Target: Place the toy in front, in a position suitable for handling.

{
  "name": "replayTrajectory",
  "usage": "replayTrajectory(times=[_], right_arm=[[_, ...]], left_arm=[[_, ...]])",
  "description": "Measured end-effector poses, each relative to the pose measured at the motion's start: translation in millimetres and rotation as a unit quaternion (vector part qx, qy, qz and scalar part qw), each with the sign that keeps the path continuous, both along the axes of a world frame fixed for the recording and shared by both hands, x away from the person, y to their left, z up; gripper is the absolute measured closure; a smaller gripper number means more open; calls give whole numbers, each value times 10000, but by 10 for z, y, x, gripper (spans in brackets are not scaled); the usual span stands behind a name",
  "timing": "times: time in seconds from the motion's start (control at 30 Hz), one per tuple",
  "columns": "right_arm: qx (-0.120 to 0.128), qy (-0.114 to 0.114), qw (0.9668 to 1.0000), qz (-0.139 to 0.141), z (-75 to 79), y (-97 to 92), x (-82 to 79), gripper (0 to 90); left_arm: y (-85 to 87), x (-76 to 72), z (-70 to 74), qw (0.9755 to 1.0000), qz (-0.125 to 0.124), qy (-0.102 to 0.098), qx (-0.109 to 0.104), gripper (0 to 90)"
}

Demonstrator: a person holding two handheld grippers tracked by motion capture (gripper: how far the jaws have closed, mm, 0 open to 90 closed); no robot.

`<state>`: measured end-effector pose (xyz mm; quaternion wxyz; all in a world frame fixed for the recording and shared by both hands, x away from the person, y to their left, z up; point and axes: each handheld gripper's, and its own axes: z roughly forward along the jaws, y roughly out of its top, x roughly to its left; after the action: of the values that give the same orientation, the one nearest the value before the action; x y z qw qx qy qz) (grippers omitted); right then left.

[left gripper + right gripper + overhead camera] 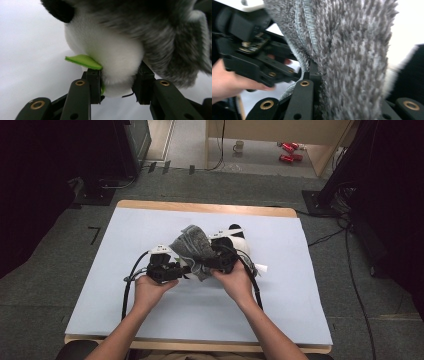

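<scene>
Pinning the fluffy black-and-white plush toy [110,57] steady in the left gripper [117,86]'s jaws, so the right gripper [348,82], clamped on the shaggy grey knitted garment [347,45], can tug it.

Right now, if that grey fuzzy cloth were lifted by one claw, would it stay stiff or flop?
Probably flop: the grey fuzzy cloth already drapes in folds over the plush toy. It looks light, and its shaggy pile should give the right claw, clamped on it, good grip rather than slipping.

Even overhead light, dark room edges; close-up fur blurred, white background overexposed in gripper views.
</scene>
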<state>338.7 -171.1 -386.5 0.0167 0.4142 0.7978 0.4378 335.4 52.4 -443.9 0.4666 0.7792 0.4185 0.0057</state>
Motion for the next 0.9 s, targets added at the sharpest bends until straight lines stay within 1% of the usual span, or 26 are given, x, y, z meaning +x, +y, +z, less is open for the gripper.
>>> replayTrajectory(times=[0.07,0.13,0.27,0.33,0.53,0.63,0.77,0.9], right_arm=[[-167,-103,9998,-99,-4,-54,22,789],[-159,-69,9996,-214,-7,-134,49,789],[-311,-71,9989,-357,3,-271,69,788],[-355,-63,9984,-437,6,-363,86,790],[-120,127,9976,-672,32,-643,139,792],[-44,173,9969,-767,57,-773,156,792],[-12,177,9946,-1023,82,-979,171,791],[83,228,9928,-1177,75,-1128,192,791]], left_arm=[[16,22,-9,10000,10,50,-23,641],[26,31,-13,10000,10,69,-25,642],[49,54,-16,10000,10,90,-26,641],[73,77,-31,9999,20,139,-75,641],[107,132,-51,9997,-29,200,-160,641],[128,167,-63,9993,-22,295,-249,642],[148,187,-64,9990,-9,341,-283,642],[153,197,-65,9987,31,388,-316,642]])
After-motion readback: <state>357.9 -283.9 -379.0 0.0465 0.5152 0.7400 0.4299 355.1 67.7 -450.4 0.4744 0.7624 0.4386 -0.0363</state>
